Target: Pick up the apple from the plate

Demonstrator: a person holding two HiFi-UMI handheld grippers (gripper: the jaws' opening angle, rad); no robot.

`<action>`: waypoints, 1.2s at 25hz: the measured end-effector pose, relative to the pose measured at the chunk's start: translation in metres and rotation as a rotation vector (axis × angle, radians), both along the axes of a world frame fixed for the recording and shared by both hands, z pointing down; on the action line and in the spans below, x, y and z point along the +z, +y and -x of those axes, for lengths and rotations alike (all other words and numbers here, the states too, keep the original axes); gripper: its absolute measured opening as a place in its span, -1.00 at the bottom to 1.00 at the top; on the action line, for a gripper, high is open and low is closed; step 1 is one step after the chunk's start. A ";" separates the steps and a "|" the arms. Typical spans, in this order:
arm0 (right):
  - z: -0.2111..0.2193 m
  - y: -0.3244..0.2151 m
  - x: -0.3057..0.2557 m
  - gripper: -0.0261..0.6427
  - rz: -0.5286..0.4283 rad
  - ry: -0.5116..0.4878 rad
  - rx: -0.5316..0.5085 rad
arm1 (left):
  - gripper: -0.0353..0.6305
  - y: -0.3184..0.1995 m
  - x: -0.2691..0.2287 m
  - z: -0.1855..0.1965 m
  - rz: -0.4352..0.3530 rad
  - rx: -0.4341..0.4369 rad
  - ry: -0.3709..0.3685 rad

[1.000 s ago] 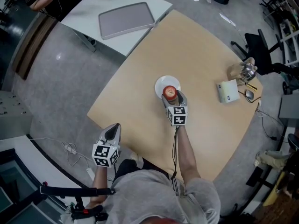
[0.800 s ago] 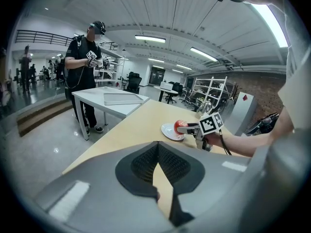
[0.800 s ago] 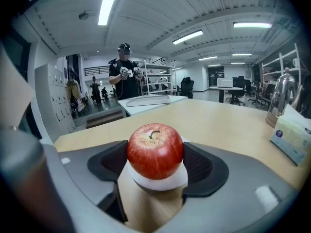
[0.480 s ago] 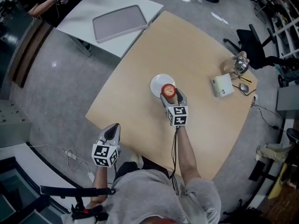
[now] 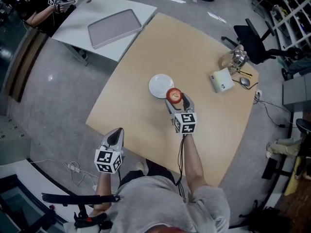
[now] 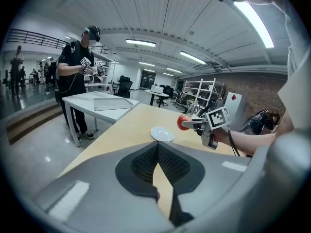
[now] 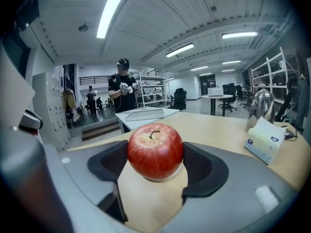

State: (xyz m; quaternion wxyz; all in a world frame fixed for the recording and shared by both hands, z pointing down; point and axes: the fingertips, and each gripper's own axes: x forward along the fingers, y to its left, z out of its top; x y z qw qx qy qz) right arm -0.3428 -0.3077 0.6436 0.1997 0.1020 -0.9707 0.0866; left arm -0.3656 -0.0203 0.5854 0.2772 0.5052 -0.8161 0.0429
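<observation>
Apple (image 5: 174, 95): between the jaws of my right gripper (image 5: 175, 99), above the table (image 5: 194, 42), just right of the plate (image 5: 158, 85)
Plate: mid-table, ahead of me
My left gripper (image 5: 117, 132): off the table's near-left edge, well apart from the plate
Tissue box (image 5: 222, 81): far right on the table
Tray (image 5: 114, 28): on the second table (image 5: 73, 21), beyond the left corner

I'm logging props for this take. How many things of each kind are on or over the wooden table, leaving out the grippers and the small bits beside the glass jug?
Apple: 1
Plate: 1
Tissue box: 1
Glass jug: 1
Total: 4
</observation>
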 end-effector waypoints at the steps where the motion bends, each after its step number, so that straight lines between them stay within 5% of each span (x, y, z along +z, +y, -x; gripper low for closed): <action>1: -0.008 0.001 -0.006 0.16 -0.002 -0.007 0.007 | -0.83 0.000 -0.003 -0.005 -0.003 0.008 -0.004; 30: -0.177 0.025 -0.041 0.16 -0.035 -0.035 0.282 | -0.83 -0.015 -0.011 -0.076 -0.079 0.256 -0.021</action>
